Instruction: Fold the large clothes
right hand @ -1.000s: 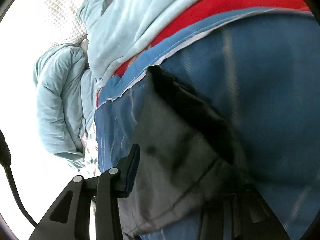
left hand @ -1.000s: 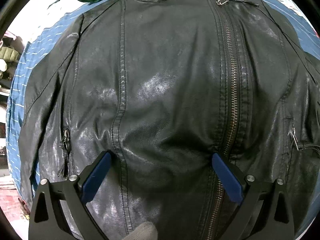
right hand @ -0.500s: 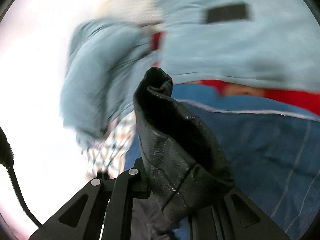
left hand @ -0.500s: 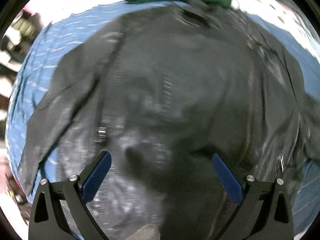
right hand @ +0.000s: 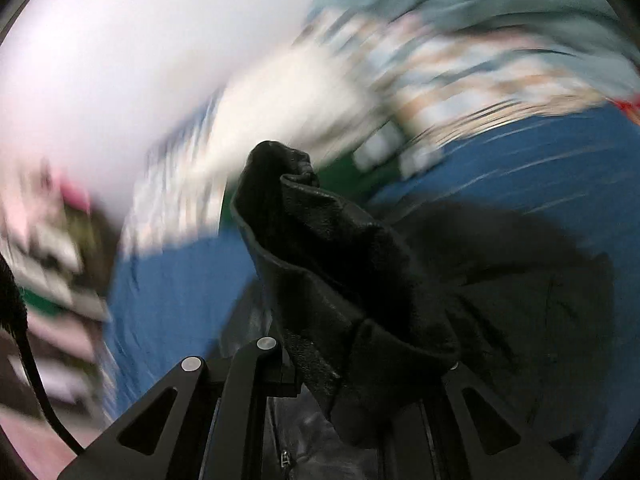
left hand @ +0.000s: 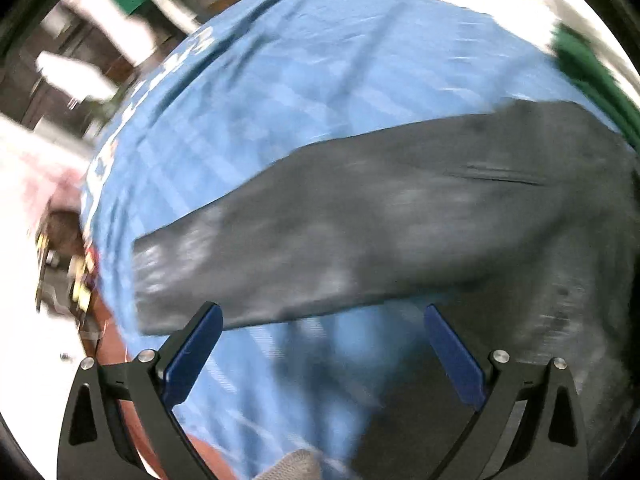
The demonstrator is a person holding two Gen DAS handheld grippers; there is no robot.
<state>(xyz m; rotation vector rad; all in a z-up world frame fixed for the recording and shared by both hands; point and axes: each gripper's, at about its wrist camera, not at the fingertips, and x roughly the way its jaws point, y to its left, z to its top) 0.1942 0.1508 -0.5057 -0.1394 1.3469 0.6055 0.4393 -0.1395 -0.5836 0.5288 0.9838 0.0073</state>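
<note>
A black leather jacket lies on a blue striped sheet (left hand: 260, 120). In the left wrist view its sleeve (left hand: 380, 232) stretches flat to the left, cuff end at the left. My left gripper (left hand: 320, 328) is open and empty, hovering above the sheet just below the sleeve. In the right wrist view my right gripper (right hand: 360, 368) is shut on the other sleeve's cuff (right hand: 320, 260), which stands up bunched between the fingers, lifted above the jacket body (right hand: 500, 280). Both views are motion-blurred.
A green garment (left hand: 588, 64) lies at the sheet's far right edge. Pale blue and checked bedding (right hand: 460, 60) is piled beyond the jacket. The sheet's left edge (left hand: 96, 208) drops off to floor and clutter.
My left gripper has swung left from over the jacket's zipped front to the left sleeve. My right gripper has carried the held cuff up and over toward the jacket body.
</note>
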